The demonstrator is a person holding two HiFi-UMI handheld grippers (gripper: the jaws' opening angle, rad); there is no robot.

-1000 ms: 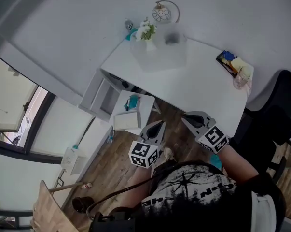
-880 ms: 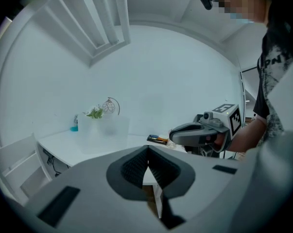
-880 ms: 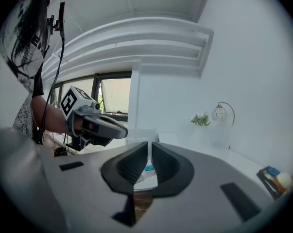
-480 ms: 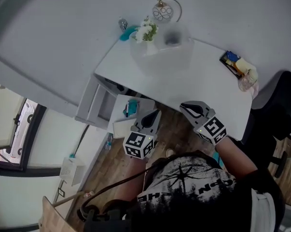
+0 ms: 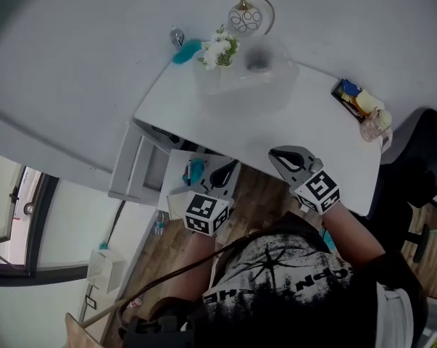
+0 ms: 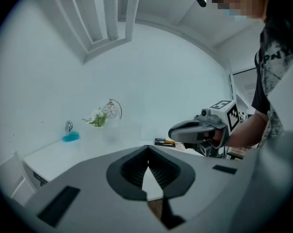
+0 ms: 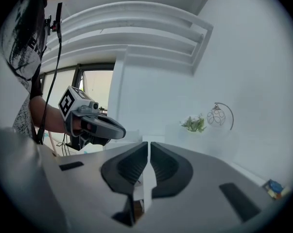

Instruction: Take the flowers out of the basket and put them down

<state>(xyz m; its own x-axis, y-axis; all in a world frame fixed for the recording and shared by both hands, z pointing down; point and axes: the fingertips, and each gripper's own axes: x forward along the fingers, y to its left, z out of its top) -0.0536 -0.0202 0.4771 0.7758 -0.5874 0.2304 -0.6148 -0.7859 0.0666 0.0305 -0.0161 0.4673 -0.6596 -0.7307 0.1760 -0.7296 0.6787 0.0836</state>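
The white flowers with green leaves (image 5: 218, 49) stand at the far edge of the white counter (image 5: 276, 122), next to a round wire ornament (image 5: 243, 19). They are well apart from both grippers. The left gripper (image 5: 231, 169) and the right gripper (image 5: 277, 155) hover at the counter's near edge. Each has its jaws pressed together, pinching nothing.

left gripper (image 5: 230, 167), right gripper (image 5: 277, 156): 2 | table (image 5: 276, 122): 1 | flower bunch (image 5: 218, 49): 1 | wire globe (image 5: 243, 19): 1
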